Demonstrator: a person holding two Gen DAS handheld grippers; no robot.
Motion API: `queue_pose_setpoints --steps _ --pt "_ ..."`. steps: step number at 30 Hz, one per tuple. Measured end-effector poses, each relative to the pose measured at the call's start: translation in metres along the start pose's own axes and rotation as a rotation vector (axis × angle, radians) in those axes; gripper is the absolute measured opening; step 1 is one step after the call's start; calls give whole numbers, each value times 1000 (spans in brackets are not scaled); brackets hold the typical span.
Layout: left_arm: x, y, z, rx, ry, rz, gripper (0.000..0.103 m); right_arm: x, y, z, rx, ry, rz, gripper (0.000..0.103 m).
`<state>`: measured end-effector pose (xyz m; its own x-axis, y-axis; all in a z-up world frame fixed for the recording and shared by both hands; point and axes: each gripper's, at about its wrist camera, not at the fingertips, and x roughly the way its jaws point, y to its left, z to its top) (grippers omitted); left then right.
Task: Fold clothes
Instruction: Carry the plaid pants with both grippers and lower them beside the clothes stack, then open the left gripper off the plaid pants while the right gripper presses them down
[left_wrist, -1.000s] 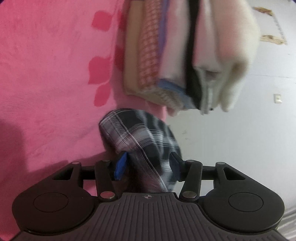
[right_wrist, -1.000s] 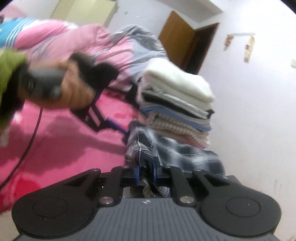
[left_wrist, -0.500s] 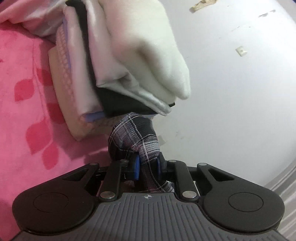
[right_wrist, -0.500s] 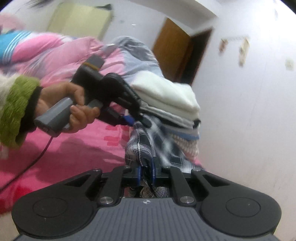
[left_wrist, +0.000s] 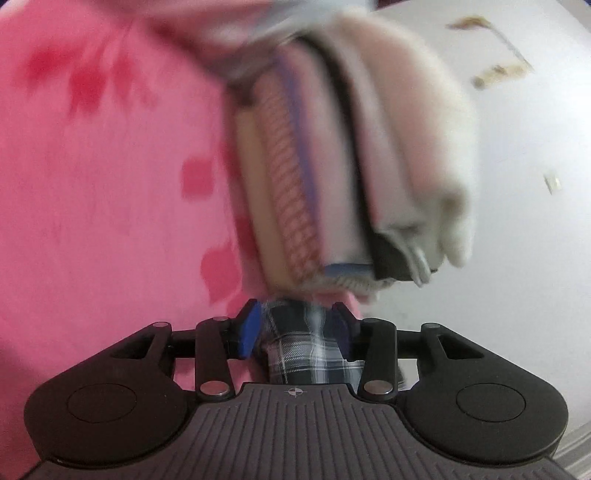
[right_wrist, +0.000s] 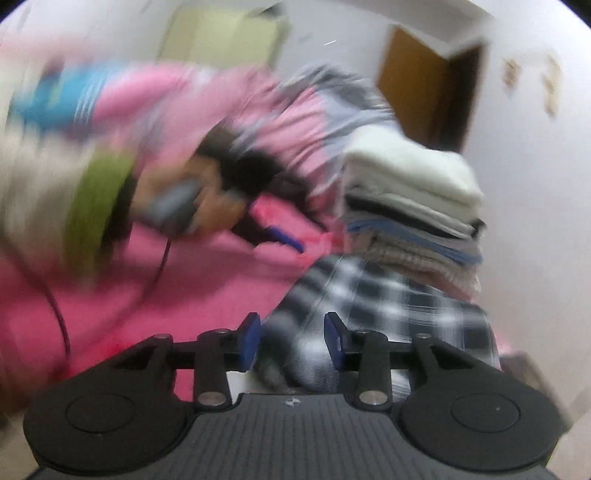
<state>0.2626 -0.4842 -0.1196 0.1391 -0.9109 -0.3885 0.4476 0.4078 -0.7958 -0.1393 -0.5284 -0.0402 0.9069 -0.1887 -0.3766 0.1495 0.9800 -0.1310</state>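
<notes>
Left gripper: jaws parted, plaid garment lying between the pads; firm contact cannot be confirmed. Right gripper: jaws likewise apart around the same plaid cloth. The garment rests on the pink bed, just beside the stack of folded clothes. Both views blurred.

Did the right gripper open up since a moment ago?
Yes. The right gripper was pinched on the plaid shirt; now its jaws stand apart, the shirt loose between them beside the stack.
</notes>
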Motion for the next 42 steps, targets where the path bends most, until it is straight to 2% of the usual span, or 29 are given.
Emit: queue_pose_setpoints --steps 3,5,6,8,10,11,13,14,17,20,21,25,28,31,34,36,39,42 --pt "-15 -33 -19 241 7 -5 41 15 -57 14 138 -28 -81 39" --pt "5 -46 -36 320 39 17 41 32 -92 21 205 -38 -111 37" --pt "15 -53 -45 359 55 28 41 45 -106 23 223 -38 -109 28" --pt "36 -65 -62 438 88 51 41 76 -126 18 246 0 -92 23" --pt "56 -78 -79 516 121 73 40 111 -141 -2 254 104 -95 20" --pt "66 -85 -88 555 137 84 39 129 -146 -16 243 171 -111 11" --pt "87 -97 -105 634 170 106 40 138 -160 -31 304 166 -76 9" --pt "92 -101 -110 658 182 115 40 137 -164 -27 332 181 -67 9" --pt "74 -98 -106 635 189 125 40 124 -177 -6 428 166 -58 16" --pt "57 -95 -102 612 196 136 41 122 -204 6 544 150 -37 56" --pt "51 -94 -101 605 198 139 41 129 -215 7 584 172 -37 62" --pt "27 -90 -95 574 207 153 44 160 -250 -8 776 319 18 66" --pt "10 -87 -91 551 214 163 50 167 -255 -19 835 368 101 71" --pt "9 -78 -85 456 257 136 54 171 -258 -28 885 398 170 72" --pt "14 -67 -78 340 309 99 56 169 -257 -31 881 390 177 61" --pt "17 -61 -75 272 340 75 56 168 -254 -30 861 377 167 45" --pt "19 -59 -78 244 361 53 56 165 -249 -21 805 354 135 35" --pt "21 -62 -78 222 374 45 56 169 -253 -10 770 347 136 33"
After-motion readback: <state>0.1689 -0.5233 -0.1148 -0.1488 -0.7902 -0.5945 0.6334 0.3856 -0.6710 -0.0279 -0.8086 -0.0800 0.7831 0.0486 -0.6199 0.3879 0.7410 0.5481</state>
